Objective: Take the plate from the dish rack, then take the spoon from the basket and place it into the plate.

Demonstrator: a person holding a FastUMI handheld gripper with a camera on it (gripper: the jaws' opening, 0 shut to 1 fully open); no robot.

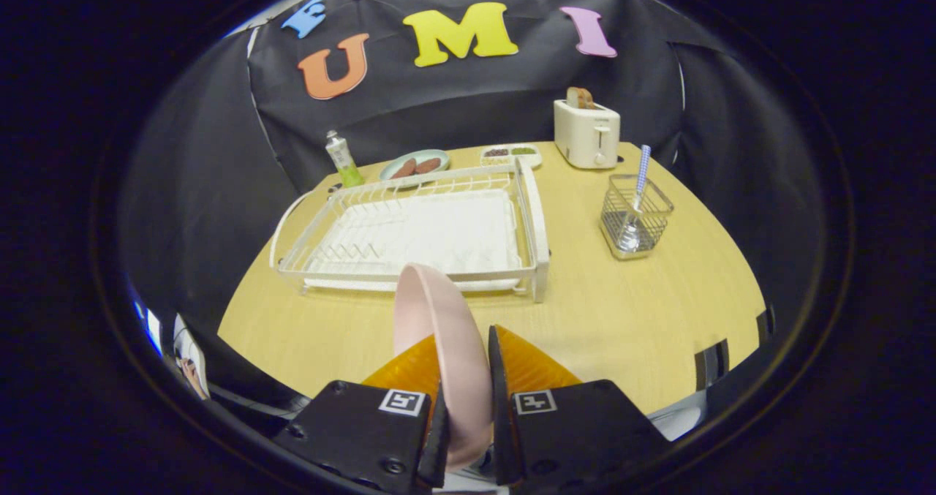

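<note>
A pink plate (pixel 439 334) stands on edge between my two fingers, and my gripper (pixel 463 349) is shut on its rim. It hangs over the wooden table (pixel 621 319), just in front of the white dish rack (pixel 409 235), whose slots hold nothing. Beyond the fingers to the right stands a wire basket (pixel 635 216). A spoon (pixel 638 195) with a blue-and-white checked handle stands upright in it, bowl down.
A white toaster (pixel 586 133) with bread in it stands at the back right. Behind the rack lie a pale plate with brown food (pixel 414 164), a small divided tray (pixel 510 153) and a green-and-white bottle (pixel 342 160). Bare table lies between rack and basket.
</note>
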